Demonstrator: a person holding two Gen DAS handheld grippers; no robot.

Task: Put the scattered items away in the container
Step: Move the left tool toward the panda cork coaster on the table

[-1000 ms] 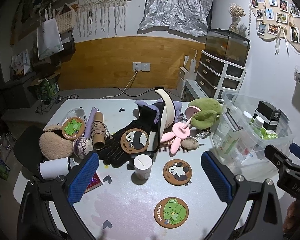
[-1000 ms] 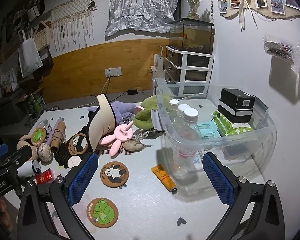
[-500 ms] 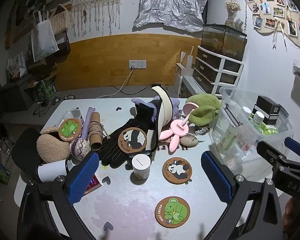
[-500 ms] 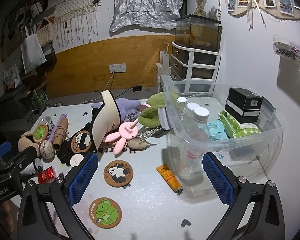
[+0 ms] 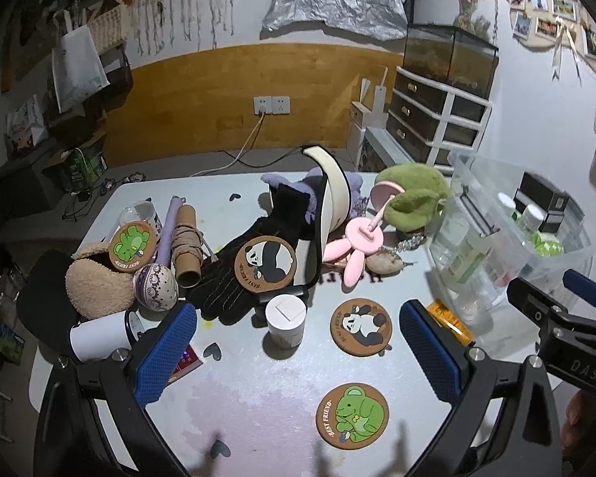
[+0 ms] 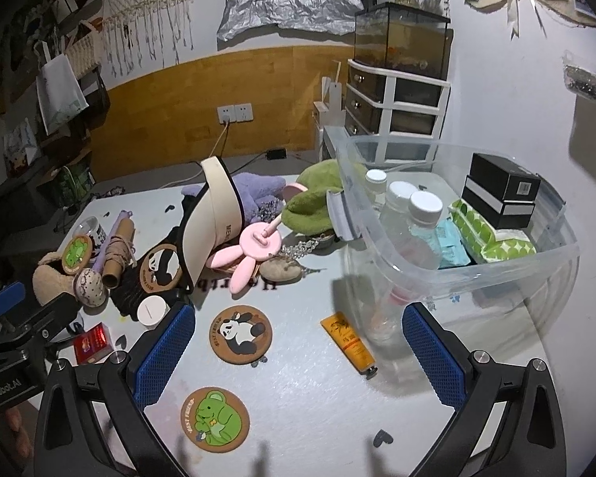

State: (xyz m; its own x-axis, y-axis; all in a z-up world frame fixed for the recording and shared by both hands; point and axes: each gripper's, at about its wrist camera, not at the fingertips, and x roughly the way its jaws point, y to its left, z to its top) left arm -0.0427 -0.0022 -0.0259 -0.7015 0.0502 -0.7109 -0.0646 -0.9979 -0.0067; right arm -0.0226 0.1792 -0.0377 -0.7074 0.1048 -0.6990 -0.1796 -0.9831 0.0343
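Both claws hang spread and empty over the white table (image 6: 318,397); the right gripper (image 6: 298,353) is nearer the clear plastic storage bin (image 6: 496,274) than the left gripper (image 5: 298,351). The orange squeeze tube (image 6: 349,342) lies flat just beside the bin's near wall, ahead of the right claw, long axis running away from the bin's corner toward the camera, cap end nearest. In the left view that tube is half hidden behind a blue pad, and the bin's lower contents blur through the plastic.
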